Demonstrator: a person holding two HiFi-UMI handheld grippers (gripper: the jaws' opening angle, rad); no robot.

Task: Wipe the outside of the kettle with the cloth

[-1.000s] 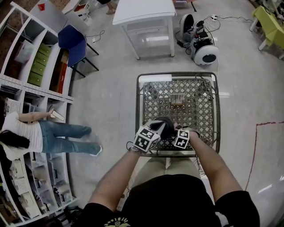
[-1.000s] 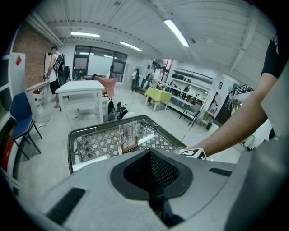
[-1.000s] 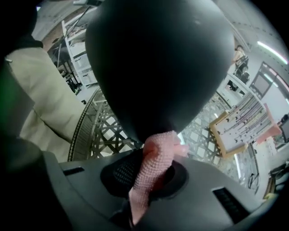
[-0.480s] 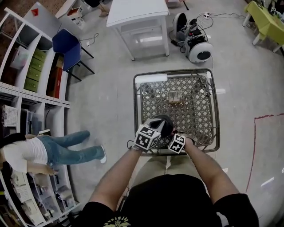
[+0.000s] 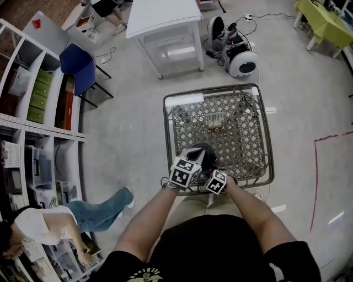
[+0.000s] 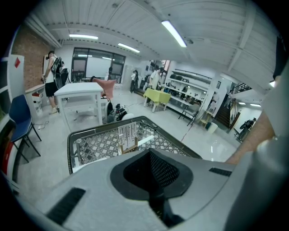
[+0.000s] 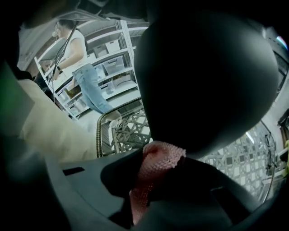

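A black kettle (image 5: 205,155) stands at the near edge of a metal lattice table (image 5: 271,137). In the right gripper view its dark body (image 7: 207,76) fills the upper right. My right gripper (image 5: 212,171) is shut on a pink cloth (image 7: 156,169), and the cloth's top lies against the kettle's underside curve. In the head view the cloth is hidden. My left gripper (image 5: 194,161) sits at the kettle's near left side. Its jaws (image 6: 153,180) look shut with nothing visible between them. Whether it touches the kettle I cannot tell.
A small card stand (image 5: 215,120) sits mid-table. Beyond are a white table (image 5: 165,16) and a white wheeled machine (image 5: 238,58). A blue chair (image 5: 80,69) and shelving (image 5: 33,110) line the left. A person (image 5: 66,220) bends by the shelves.
My right gripper has slid left along the kettle's near side, closer to the left gripper, and rolled. The left gripper stays put. The person by the shelves has moved toward the near end of the aisle.
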